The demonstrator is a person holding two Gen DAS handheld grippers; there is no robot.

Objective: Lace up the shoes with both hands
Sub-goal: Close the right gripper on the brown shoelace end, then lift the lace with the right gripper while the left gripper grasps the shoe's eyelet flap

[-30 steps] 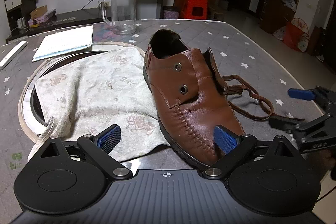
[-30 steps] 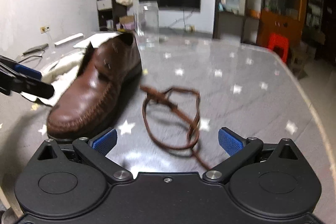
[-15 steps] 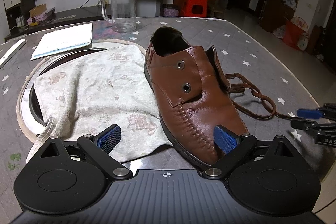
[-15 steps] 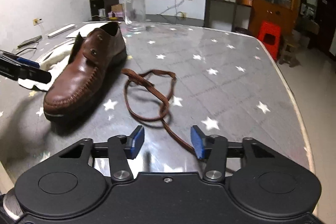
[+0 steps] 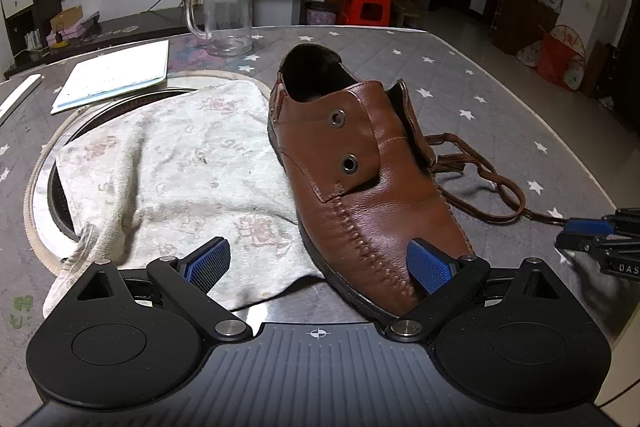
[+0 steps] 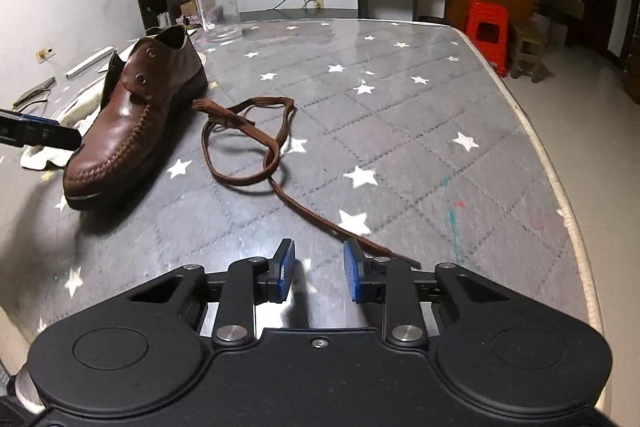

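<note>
Closing in fast, the right gripper (image 6: 318,277) has slid down toward the loose tail of the brown shoelace (image 6: 240,143), and its jaws have just been narrowing from wide apart to a slim gap; nothing sits between the blue pads (image 6: 285,273) yet, because the lace end runs just outside the right-hand pad, touching or nearly touching its outer edge. So the step in hand looks like the very first one: catching the free lace tip before any threading begins. The brown leather shoe (image 5: 360,179) stands on the star-patterned table (image 6: 420,131), its toe toward the grippers, its inner side resting on the edge of the white towel (image 5: 172,163), and both metal eyelets (image 5: 349,163) on the near flap are empty. The lace lies in a loose loop beside the shoe, on the side away from the towel, with its tail trailing out from the shoe toward the right gripper. Next, I'd judge, the right hand needs a small sideways shift so the tip falls inside the gap, then a full pinch. Meanwhile the left gripper (image 5: 318,263) hangs over the shoe's toe, angled downward, jaws spread wide and clamped on nothing, one pad in front of the toe leather, the other over the towel, seemingly ready to steady the shoe.
</note>
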